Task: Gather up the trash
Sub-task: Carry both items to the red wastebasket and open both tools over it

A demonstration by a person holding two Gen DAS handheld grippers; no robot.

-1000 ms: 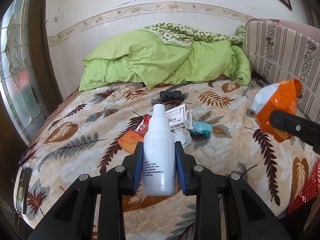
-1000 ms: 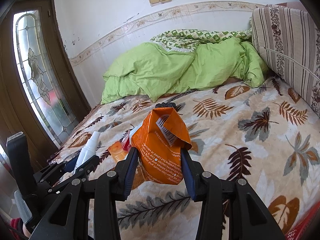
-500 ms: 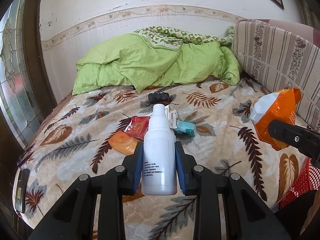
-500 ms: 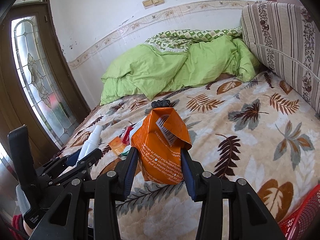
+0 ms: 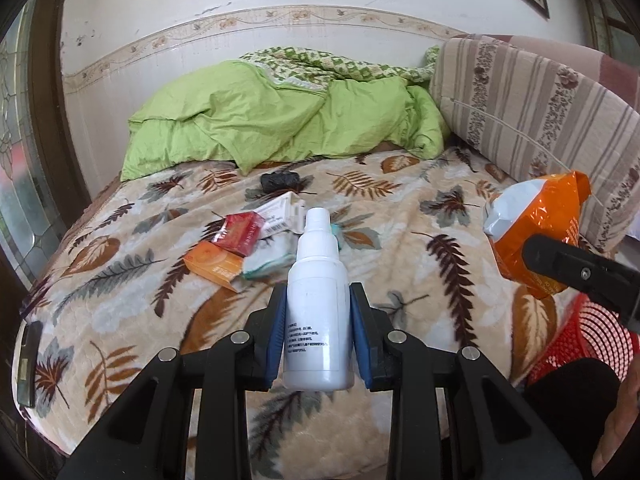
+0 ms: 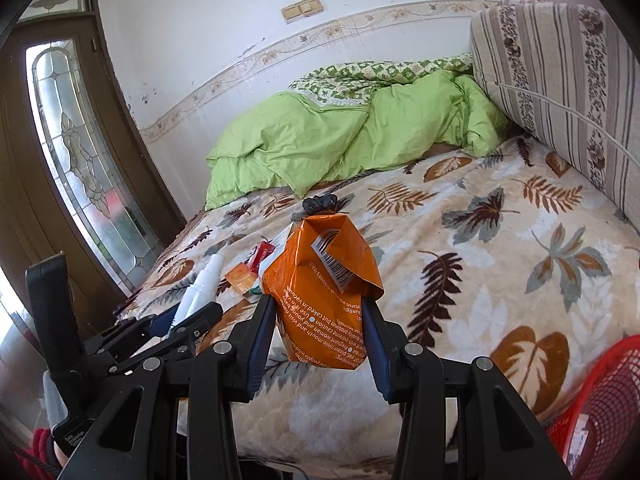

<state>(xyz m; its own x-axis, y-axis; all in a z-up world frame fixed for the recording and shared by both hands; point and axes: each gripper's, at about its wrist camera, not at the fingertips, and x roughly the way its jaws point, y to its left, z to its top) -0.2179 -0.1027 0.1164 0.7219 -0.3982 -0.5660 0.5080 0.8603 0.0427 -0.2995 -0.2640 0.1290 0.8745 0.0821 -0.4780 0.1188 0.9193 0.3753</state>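
My left gripper [image 5: 318, 332] is clenched on an upright white bottle [image 5: 318, 316], held above the leaf-patterned bed [image 5: 420, 220]. My right gripper [image 6: 322, 332] grasps an orange pouch [image 6: 324, 288] over the bed's near edge. More litter, a red packet [image 5: 242, 232] and an orange box [image 5: 214, 266], lies mid-bed. A red basket [image 6: 600, 412], possibly with something inside, sits at lower right.

A white plastic spray bottle [image 5: 318, 304] is standing upright above the leaf-patterned bed blanket [image 5: 420, 216]; a crumpled orange foil pouch [image 6: 326, 292] is hanging over it; small boxes [image 5: 228, 252] are lying clustered mid-blanket.
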